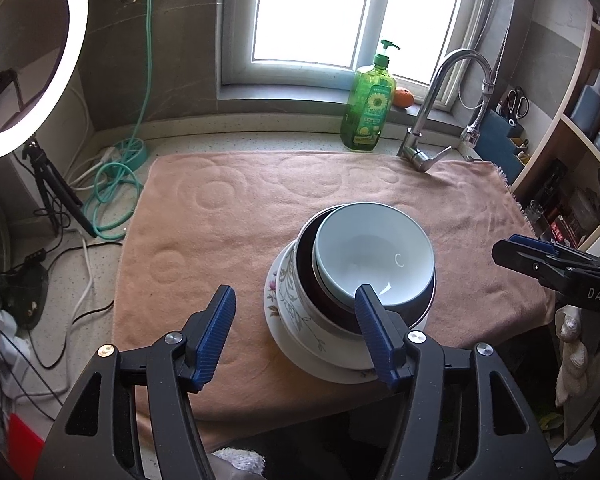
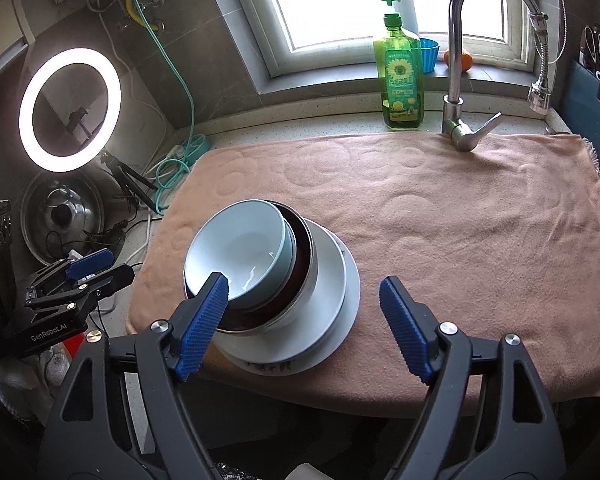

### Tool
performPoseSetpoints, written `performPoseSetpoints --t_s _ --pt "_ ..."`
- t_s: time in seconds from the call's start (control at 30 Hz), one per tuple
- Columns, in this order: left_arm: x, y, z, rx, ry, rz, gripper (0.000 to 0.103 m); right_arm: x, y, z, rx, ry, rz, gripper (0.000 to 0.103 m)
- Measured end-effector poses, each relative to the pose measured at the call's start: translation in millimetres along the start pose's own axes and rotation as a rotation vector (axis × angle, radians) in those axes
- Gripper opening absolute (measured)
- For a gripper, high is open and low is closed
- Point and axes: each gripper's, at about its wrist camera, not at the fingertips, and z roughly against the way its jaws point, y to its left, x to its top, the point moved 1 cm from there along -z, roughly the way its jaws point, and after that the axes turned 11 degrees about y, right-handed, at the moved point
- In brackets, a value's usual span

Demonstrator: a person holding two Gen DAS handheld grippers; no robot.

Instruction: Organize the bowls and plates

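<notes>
Dishes are stacked on the towel [image 1: 228,216]

The bowl [image 1: 374,254] is nested atop the plate [image 1: 296,344]; the left gripper [image 1: 296,336] and right gripper [image 2: 304,326] are spread, empty. The leaning bowl should be centred.

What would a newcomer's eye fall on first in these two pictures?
First the stack of dishes in the middle of the pink towel: a pale blue bowl nested on top. Then the lit ring light at the left, and the green soap bottle by the window.
</notes>
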Motion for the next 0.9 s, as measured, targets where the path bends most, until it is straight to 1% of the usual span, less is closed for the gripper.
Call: performPoseSetpoints --t_s 0.1,0.17,0.23,0.47,0.9 --pt "1.0 0.4 0.4 -0.002 0.0 0.005 0.063 0.7 1.8 1.5 -0.01 -0.006 0.011 0.081" --pt "2.0 1.4 1.0 -0.003 -0.005 0.013 0.075 1.2 2.7 2.7 -0.014 -0.012 0.017 0.081" --pt "3.3 2.3 1.1 0.006 -0.008 0.021 0.078 2.2 2.5 3.3 -0.013 -0.015 0.017 0.081" --pt "5.4 8.7 -3.3 -0.013 0.021 0.062 0.078 3.6 -0.7 3.0 -0.015 -0.016 0.009 0.081" --pt "8.1 3.7 -1.0 0.028 0.007 0.039 0.078 4.4 -4.5 -2.0 -0.012 -0.005 -0.003 0.081"
